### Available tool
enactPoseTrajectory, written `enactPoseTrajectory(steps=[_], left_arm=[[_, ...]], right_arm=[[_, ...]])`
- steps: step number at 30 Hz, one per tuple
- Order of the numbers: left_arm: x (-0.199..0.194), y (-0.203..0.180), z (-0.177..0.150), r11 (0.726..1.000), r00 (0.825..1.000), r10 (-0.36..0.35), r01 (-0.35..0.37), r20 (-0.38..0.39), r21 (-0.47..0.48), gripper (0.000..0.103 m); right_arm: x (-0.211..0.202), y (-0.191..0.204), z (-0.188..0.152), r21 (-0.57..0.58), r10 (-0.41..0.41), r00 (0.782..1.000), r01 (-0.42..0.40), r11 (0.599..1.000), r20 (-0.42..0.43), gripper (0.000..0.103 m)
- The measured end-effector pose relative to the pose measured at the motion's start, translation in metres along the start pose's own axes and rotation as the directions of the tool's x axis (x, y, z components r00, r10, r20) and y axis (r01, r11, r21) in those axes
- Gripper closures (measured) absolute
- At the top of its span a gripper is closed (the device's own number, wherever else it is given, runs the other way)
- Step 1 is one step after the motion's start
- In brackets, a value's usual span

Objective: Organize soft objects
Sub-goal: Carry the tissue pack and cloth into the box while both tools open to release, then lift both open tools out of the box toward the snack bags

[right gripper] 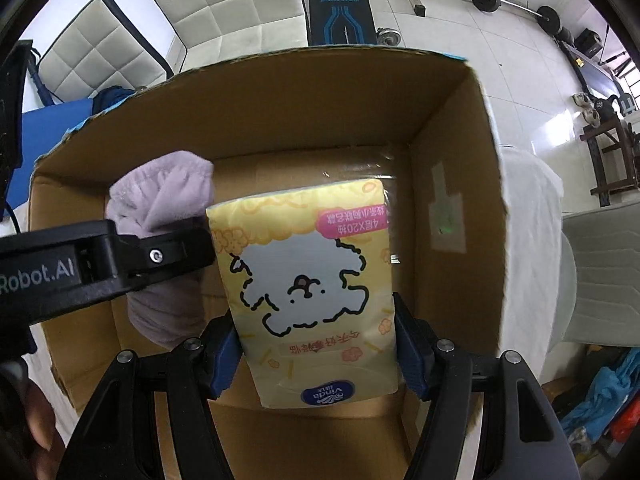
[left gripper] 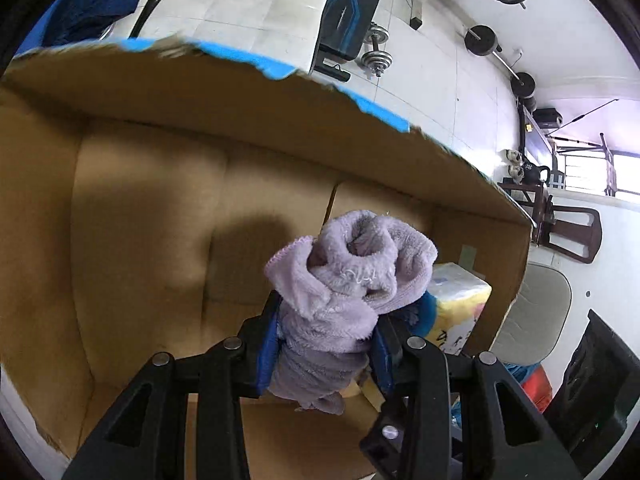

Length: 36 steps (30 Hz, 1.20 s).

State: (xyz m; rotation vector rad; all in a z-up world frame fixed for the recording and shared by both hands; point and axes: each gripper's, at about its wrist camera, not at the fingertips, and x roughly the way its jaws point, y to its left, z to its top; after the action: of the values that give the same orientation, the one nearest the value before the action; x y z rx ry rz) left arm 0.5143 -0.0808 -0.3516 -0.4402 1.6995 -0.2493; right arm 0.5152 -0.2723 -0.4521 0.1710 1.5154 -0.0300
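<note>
My left gripper [left gripper: 326, 346] is shut on a rolled lilac fleece cloth [left gripper: 344, 280], which hangs inside an open cardboard box [left gripper: 140, 208]. My right gripper [right gripper: 318, 350] is shut on a yellow tissue pack [right gripper: 308, 280] printed with a white cartoon dog, held over the same cardboard box [right gripper: 452, 184]. From the right wrist view, the lilac cloth [right gripper: 164, 200] and the left gripper sit just left of the pack. In the left wrist view the tissue pack [left gripper: 456, 304] shows to the right, behind the cloth.
The box has torn blue-taped rims [left gripper: 240, 56]. Around it stand white quilted chairs [right gripper: 224, 4], a black and blue weight bench [right gripper: 340, 4], dumbbells [left gripper: 376, 56] and barbells [right gripper: 516, 4] on a white tiled floor. A grey cushion [left gripper: 532, 316] lies right of the box.
</note>
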Motion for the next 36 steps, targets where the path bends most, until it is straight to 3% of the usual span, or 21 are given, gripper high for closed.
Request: enactPoseTrajectory(steps=[4,9,10,14,21,23,25,31,36], left_arm=[[0.004,-0.001,0.009,1.000,1.000,0.000,0.000,-0.012,-0.007,0.064],[0.004,0.000,0.011,0.998,0.998,0.057,-0.057,-0.001,-0.018,0.061],[0.003,0.001,0.011,0.998,0.998,0.066,-0.066,0.011,-0.015,0.057],[-0.004,0.000,0.007,0.994,0.991,0.111,-0.112,0.068,0.004,0.026],[-0.015,0.007,-0.003,0.989,0.985,0.141,-0.145,0.104,0.029,0.010],[-0.019,0.008,-0.007,0.987,0.982,0.151,-0.156,0.117,0.039,0.004],[-0.027,0.009,-0.013,0.982,0.974,0.174,-0.184,0.146,0.053,0.001],[-0.046,0.007,-0.035,0.950,0.938,0.257,-0.289,0.235,0.116,0.000],[-0.065,0.020,-0.071,0.936,0.929,0.263,-0.311,0.260,0.162,0.000]], right_arm=[[0.009,-0.001,0.010,0.003,-0.011,1.000,0.011,1.000,-0.004,0.035],[0.017,0.005,0.015,-0.016,-0.006,0.999,0.005,1.000,-0.038,0.034],[0.018,0.005,0.016,-0.021,-0.008,0.999,0.007,1.000,-0.039,0.031],[0.016,0.009,0.015,-0.029,-0.003,0.999,0.002,1.000,-0.034,0.022],[0.007,0.012,0.007,-0.032,-0.040,0.999,0.039,0.999,-0.031,0.022],[0.003,0.010,0.001,-0.035,-0.044,0.999,0.043,0.998,-0.031,0.007],[-0.002,0.010,-0.004,-0.035,-0.025,0.999,0.024,0.999,-0.032,0.000],[-0.020,0.012,-0.030,-0.039,-0.005,1.000,0.004,0.999,-0.025,0.000],[-0.043,0.021,-0.066,-0.050,0.031,0.999,-0.032,0.998,-0.010,0.000]])
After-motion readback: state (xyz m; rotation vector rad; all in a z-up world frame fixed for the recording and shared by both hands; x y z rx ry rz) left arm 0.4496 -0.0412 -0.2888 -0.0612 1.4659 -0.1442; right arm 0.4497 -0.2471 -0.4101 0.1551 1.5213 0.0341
